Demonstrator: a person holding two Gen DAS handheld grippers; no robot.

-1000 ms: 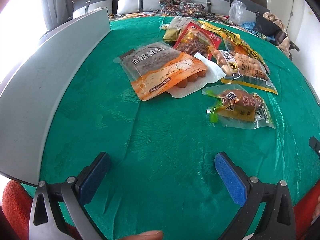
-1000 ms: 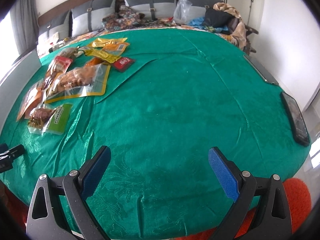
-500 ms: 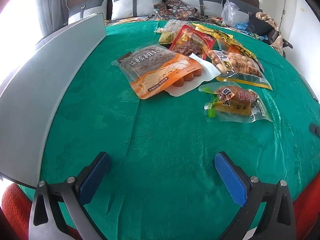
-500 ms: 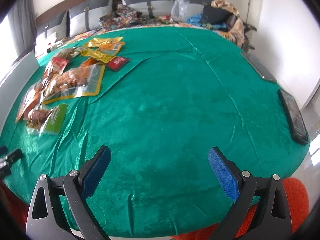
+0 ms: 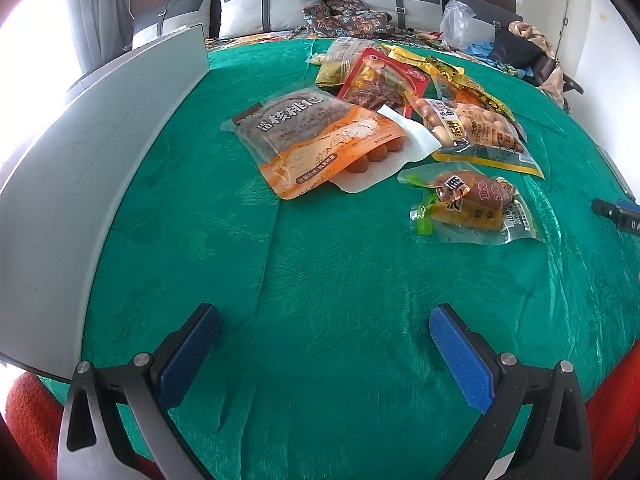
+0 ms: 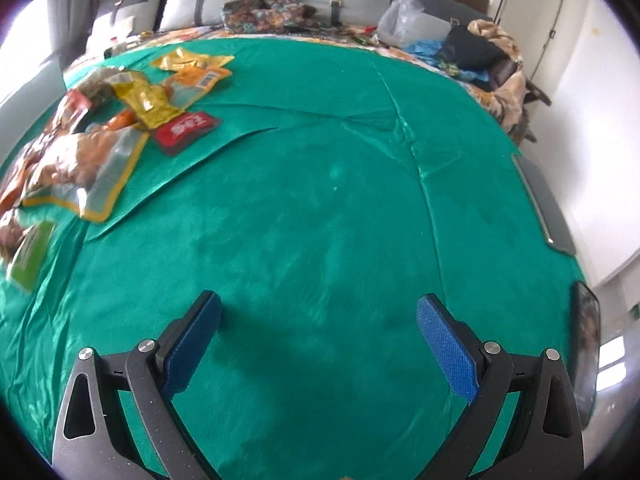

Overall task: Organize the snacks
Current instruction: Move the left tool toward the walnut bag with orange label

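Observation:
Snack packs lie in a loose heap on the green cloth (image 5: 320, 280). In the left wrist view an orange-and-grey walnut pack (image 5: 316, 140) rests on a white sausage pack (image 5: 400, 148). To the right are a clear pack with a green edge (image 5: 476, 212), a yellow-edged nut pack (image 5: 480, 132) and a red pack (image 5: 380, 80). My left gripper (image 5: 324, 340) hovers open over bare cloth, well short of them. The right wrist view shows the heap at far left, with a small red packet (image 6: 188, 130) and yellow packs (image 6: 148, 100). My right gripper (image 6: 318, 328) is open and empty.
A grey board (image 5: 92, 152) stands along the left edge of the table. The tip of the other gripper (image 5: 618, 214) shows at the far right of the left wrist view. A dark phone (image 6: 586, 344) and a grey slab (image 6: 544, 204) lie at the right rim. Pillows (image 5: 272, 4) and clutter sit behind.
Both grippers have moved forward over the cloth, so the packs look nearer. The right wrist view is blurred at its left side from motion. Jaws stay open.

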